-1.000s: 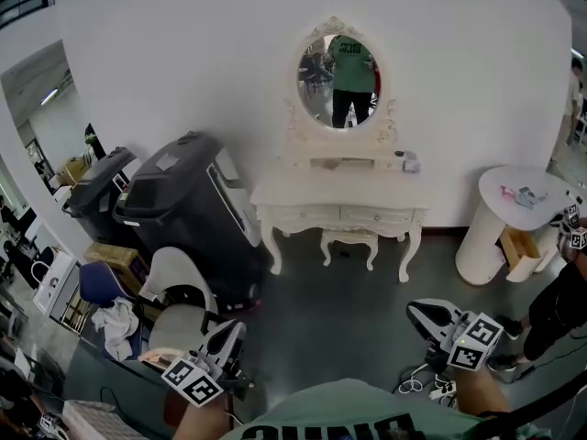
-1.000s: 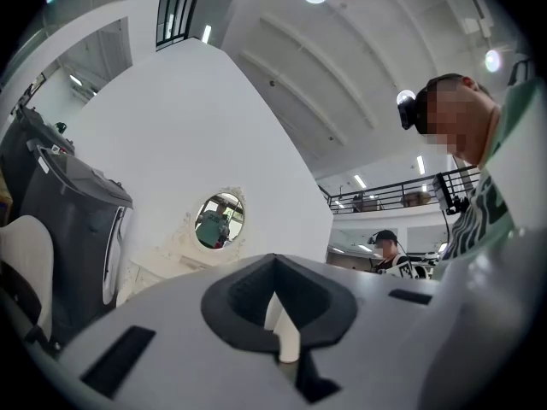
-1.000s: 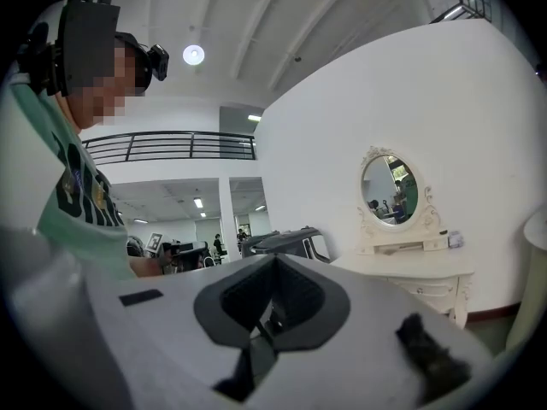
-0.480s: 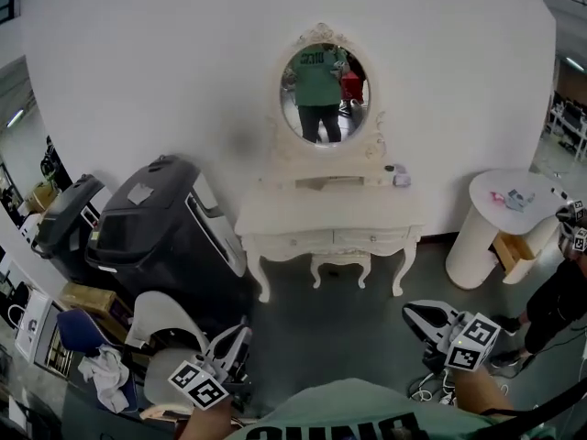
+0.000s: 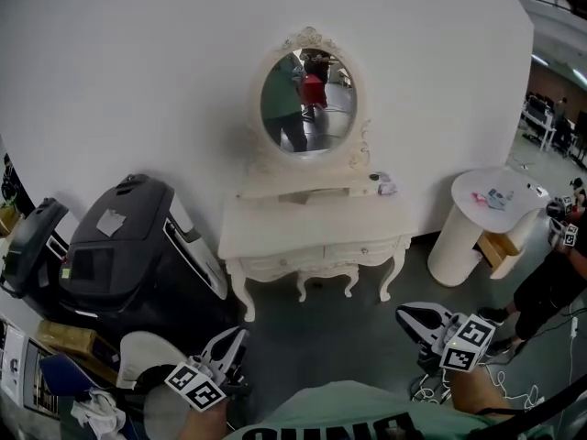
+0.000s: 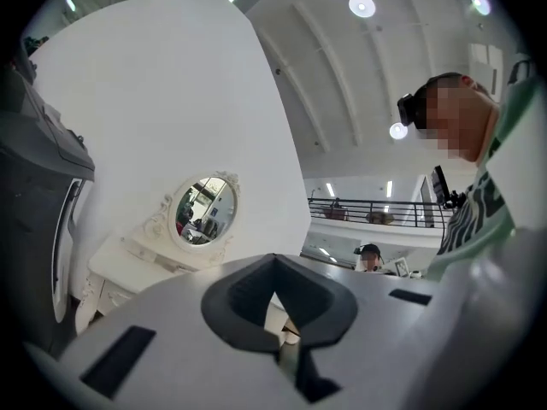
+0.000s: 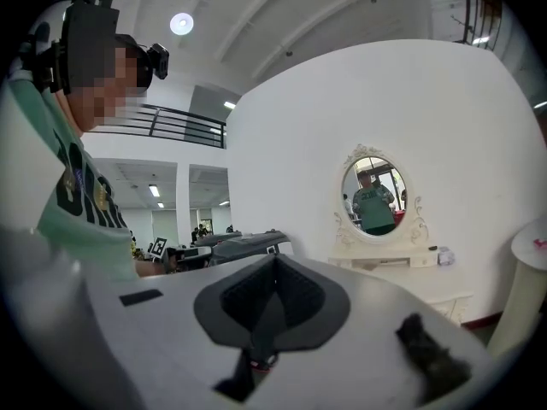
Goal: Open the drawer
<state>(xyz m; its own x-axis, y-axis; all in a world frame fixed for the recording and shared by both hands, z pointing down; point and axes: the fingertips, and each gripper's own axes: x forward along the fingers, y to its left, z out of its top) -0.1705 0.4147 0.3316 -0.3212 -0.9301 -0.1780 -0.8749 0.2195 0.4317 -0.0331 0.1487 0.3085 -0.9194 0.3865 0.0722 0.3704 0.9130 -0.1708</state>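
A white dressing table [image 5: 312, 232] with an oval mirror [image 5: 305, 104] stands against the white wall. Its two front drawers [image 5: 362, 250] are closed. My left gripper [image 5: 234, 337] is low at the bottom left of the head view, shut with nothing in it, well short of the table. My right gripper [image 5: 408, 317] is at the bottom right, also shut and empty, pointing toward the table. In the left gripper view the left gripper [image 6: 273, 267] has the table [image 6: 128, 267] far off to its left. In the right gripper view the right gripper [image 7: 273, 265] has the mirror [image 7: 373, 196] to its right.
Two black bins [image 5: 128, 246] stand left of the table, with a white chair [image 5: 147, 360] in front of them. A round white pedestal table [image 5: 481, 214] is at the right, with a person [image 5: 550, 282] beside it. Cables [image 5: 426, 388] lie on the dark floor.
The dressing table and mirror have slid left in the head view and look slightly larger. The bins have come closer. Both grippers stay shut at the bottom of the frame.
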